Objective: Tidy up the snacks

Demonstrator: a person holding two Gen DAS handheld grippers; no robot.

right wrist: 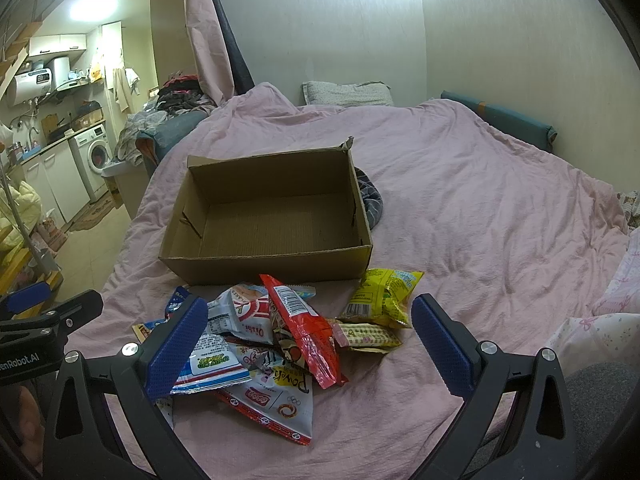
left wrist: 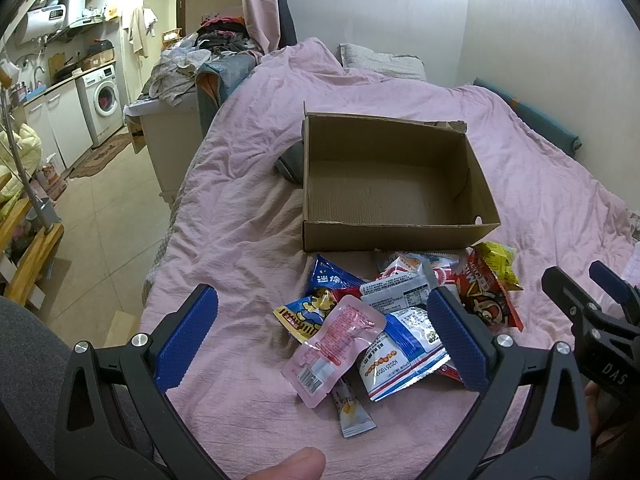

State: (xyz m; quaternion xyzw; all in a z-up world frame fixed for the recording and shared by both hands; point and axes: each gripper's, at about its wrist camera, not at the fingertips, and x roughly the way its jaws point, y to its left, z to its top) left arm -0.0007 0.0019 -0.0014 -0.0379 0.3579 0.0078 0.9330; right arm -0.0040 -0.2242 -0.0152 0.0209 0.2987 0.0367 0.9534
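A pile of snack packets (left wrist: 384, 320) lies on the pink bedcover in front of an empty open cardboard box (left wrist: 384, 176). In the left wrist view a pink pouch (left wrist: 334, 350) tops the pile, beside a blue-and-white packet (left wrist: 404, 354) and a red packet (left wrist: 486, 296). My left gripper (left wrist: 322, 340) is open above the pile, holding nothing. In the right wrist view the box (right wrist: 272, 216) stands behind the pile (right wrist: 276, 344), with a red packet (right wrist: 306, 332) and a yellow packet (right wrist: 382, 296). My right gripper (right wrist: 310, 344) is open above the pile, empty.
The pink bedcover (right wrist: 480, 216) spreads wide to the right. A dark striped cloth (right wrist: 372, 200) lies beside the box. A pillow (right wrist: 346, 94) sits at the head of the bed. The bed's left edge drops to a tiled floor (left wrist: 104, 216) with a washing machine (left wrist: 102, 102) beyond.
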